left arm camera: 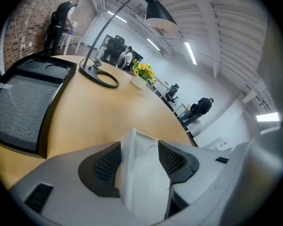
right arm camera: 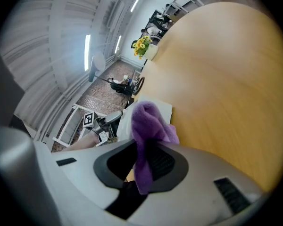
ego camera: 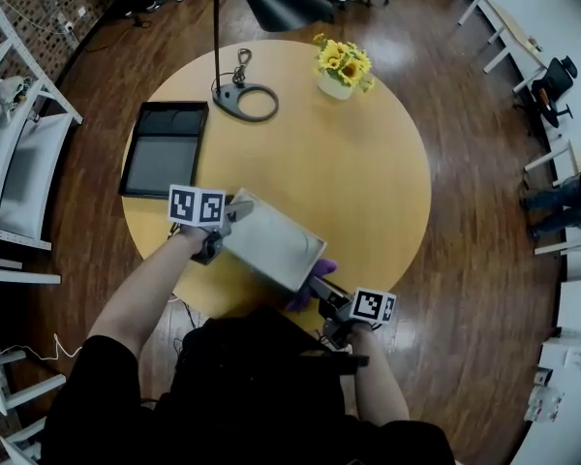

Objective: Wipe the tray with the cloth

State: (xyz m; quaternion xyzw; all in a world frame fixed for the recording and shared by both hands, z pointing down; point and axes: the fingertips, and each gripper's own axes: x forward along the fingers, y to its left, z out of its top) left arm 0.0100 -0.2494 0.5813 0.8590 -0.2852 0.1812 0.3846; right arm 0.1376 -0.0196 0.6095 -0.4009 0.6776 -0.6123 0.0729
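- Tray point(ego camera: 271, 245), pale grey, hangs tilted over the near edge of the round surface point(ego camera: 368, 163), between your two grippers.
- Your left gripper point(ego camera: 229, 223) has its fingers clamped on the tray's rim.
- Your right gripper point(ego camera: 321, 296) pinches the purple cloth point(ego camera: 312, 281) in its fingers, right at the tray's opposite end.
- A black tray point(ego camera: 165, 148) lies on the surface, well apart.

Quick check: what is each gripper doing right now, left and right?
Left gripper: closed on the edge of the pale grey rectangular tray.
Right gripper: closed on the purple fabric cloth.
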